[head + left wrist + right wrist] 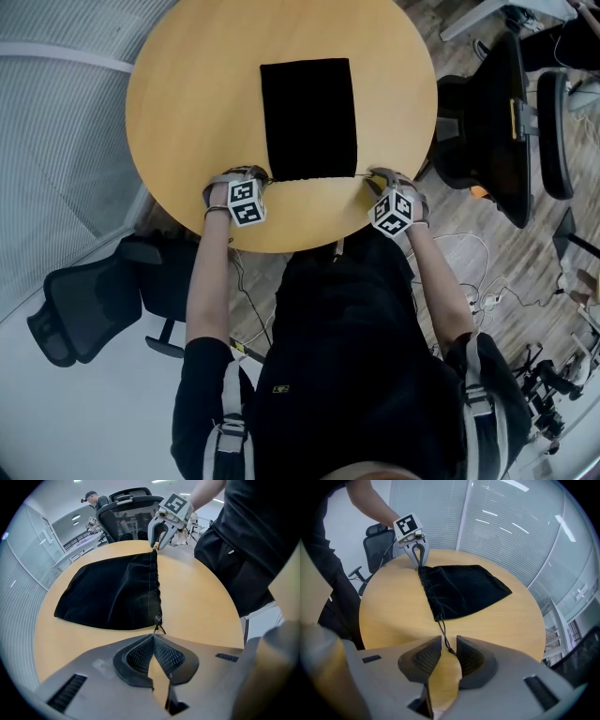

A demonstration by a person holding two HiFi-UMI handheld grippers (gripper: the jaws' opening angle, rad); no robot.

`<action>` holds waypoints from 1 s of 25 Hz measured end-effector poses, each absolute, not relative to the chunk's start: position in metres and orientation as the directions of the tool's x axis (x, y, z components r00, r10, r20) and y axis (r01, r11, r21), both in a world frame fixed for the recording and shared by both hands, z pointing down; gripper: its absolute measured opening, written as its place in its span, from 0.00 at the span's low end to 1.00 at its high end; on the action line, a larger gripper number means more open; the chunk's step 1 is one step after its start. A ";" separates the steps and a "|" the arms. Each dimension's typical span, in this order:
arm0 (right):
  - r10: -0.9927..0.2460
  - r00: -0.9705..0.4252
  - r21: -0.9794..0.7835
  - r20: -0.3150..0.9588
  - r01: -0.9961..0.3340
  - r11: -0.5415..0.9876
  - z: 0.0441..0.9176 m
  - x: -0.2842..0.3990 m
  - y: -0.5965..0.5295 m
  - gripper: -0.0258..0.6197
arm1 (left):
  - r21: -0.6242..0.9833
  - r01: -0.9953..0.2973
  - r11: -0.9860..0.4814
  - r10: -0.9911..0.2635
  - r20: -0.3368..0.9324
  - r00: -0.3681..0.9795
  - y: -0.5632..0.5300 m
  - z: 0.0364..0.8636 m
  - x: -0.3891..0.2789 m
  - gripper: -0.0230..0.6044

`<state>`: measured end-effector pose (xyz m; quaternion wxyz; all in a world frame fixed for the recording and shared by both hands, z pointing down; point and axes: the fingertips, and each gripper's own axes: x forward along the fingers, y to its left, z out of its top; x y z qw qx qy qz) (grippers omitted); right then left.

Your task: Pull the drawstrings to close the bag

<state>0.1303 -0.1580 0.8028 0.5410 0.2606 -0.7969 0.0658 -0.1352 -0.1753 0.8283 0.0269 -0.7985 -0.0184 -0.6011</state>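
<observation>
A flat black drawstring bag (309,117) lies in the middle of a round wooden table (187,84), its mouth toward me. My left gripper (153,637) is at the mouth's left corner, shut on the short drawstring (158,629) that comes out there. At the right corner my right gripper (448,641) is open. The knotted right drawstring (444,632) lies in the gap between its pads, and neither pad presses on it. In the head view both grippers, left (255,180) and right (377,180), rest near the table's front edge.
A black office chair (497,122) stands right of the table and another (84,309) at the lower left. Cables (469,281) trail on the wooden floor. Behind the table is a glass wall with blinds (511,531).
</observation>
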 end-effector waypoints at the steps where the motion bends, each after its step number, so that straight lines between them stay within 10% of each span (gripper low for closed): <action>1: -0.342 -0.279 0.178 0.897 -0.480 0.859 0.803 0.129 -0.159 0.28 | -0.018 0.051 -0.999 -0.003 0.960 0.282 -0.176 0.827 -0.135 0.06; 7: -0.335 -0.267 0.165 0.904 -0.505 0.847 0.808 0.128 -0.163 0.13 | 0.000 -0.121 -0.993 -0.039 0.947 0.320 -0.182 0.822 -0.134 0.06; 25: -0.612 -0.292 0.162 0.735 -0.801 0.577 0.737 0.129 -0.207 0.13 | 0.038 -0.796 -0.603 -0.409 0.842 0.350 -0.190 0.795 -0.173 0.06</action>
